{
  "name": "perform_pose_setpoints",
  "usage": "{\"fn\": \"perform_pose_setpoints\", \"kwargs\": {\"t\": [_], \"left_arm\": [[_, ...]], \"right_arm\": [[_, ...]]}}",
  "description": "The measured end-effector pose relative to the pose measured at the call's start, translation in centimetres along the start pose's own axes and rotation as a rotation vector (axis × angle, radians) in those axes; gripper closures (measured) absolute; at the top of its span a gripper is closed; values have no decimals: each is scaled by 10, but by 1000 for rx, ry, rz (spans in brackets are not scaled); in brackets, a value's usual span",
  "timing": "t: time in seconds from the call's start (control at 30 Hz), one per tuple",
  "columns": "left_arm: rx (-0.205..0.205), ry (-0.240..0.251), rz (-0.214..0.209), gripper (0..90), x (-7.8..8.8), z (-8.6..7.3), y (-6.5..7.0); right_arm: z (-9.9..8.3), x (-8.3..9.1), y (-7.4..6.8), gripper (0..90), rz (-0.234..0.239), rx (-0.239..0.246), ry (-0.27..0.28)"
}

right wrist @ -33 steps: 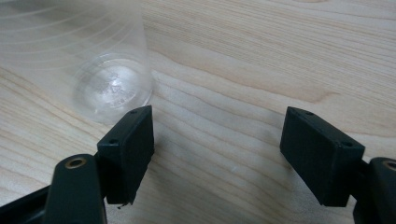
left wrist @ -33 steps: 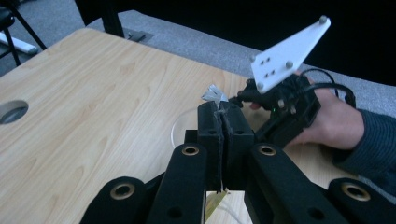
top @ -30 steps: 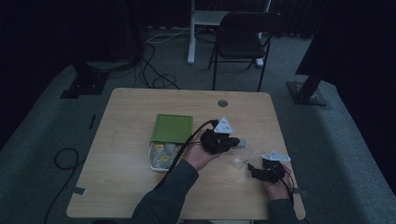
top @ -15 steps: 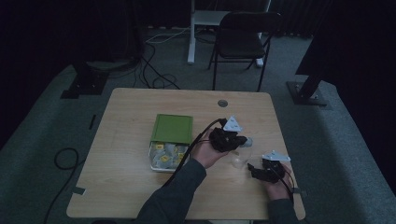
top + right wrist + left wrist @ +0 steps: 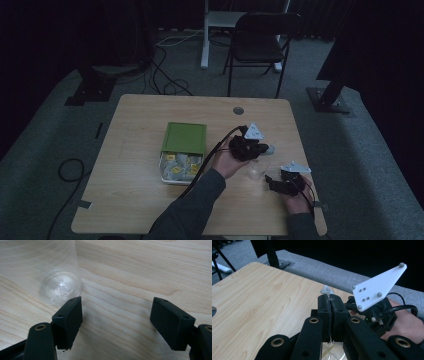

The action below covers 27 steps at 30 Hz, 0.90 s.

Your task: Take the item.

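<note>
My left gripper point(image 5: 266, 149) hovers over the table's right half, shut on a small pale tea bag point(image 5: 326, 290) whose tip pokes out above the closed jaws point(image 5: 331, 302). A thin string hangs below them. Just below and nearer to me, a clear plastic cup point(image 5: 257, 170) stands upright on the wood. My right gripper point(image 5: 271, 181) rests beside the cup, open with nothing between its fingers point(image 5: 116, 315). The cup point(image 5: 40, 270) sits just beyond its left pad. The right gripper's white plate point(image 5: 378, 287) appears behind the left jaws.
A green box point(image 5: 182, 150) with its lid swung back lies at the table's middle, several tea bags point(image 5: 180, 165) inside. A round cable port point(image 5: 238, 110) sits near the far edge. A chair point(image 5: 260, 45) stands beyond the table point(image 5: 130, 190).
My left gripper has shifted a little to the right, away from the box and over the cup, still shut on the tea bag. The right gripper has stayed put.
</note>
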State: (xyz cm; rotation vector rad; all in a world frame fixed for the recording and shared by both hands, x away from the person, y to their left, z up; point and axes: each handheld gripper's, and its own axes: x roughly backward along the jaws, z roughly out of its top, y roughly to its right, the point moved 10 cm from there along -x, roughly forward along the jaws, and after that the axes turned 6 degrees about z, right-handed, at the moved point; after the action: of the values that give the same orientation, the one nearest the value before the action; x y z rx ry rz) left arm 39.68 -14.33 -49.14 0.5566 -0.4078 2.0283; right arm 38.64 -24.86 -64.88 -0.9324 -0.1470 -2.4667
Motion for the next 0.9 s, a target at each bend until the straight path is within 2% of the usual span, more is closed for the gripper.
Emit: {"fn": "perform_pose_setpoints", "kwargs": {"t": [0.37,0.57,0.67,0.9], "left_arm": [[9,-16,-2,883,-11,-4,0],[3,-22,0,874,-11,-8,1],[10,-25,-8,814,-13,-11,1],[29,-22,-11,748,-15,-14,-1]], "right_arm": [[0,0,0,254,0,0,1],[0,0,0,254,1,0,1],[0,0,0,254,1,0,1],[0,0,0,254,1,0,1]]}}
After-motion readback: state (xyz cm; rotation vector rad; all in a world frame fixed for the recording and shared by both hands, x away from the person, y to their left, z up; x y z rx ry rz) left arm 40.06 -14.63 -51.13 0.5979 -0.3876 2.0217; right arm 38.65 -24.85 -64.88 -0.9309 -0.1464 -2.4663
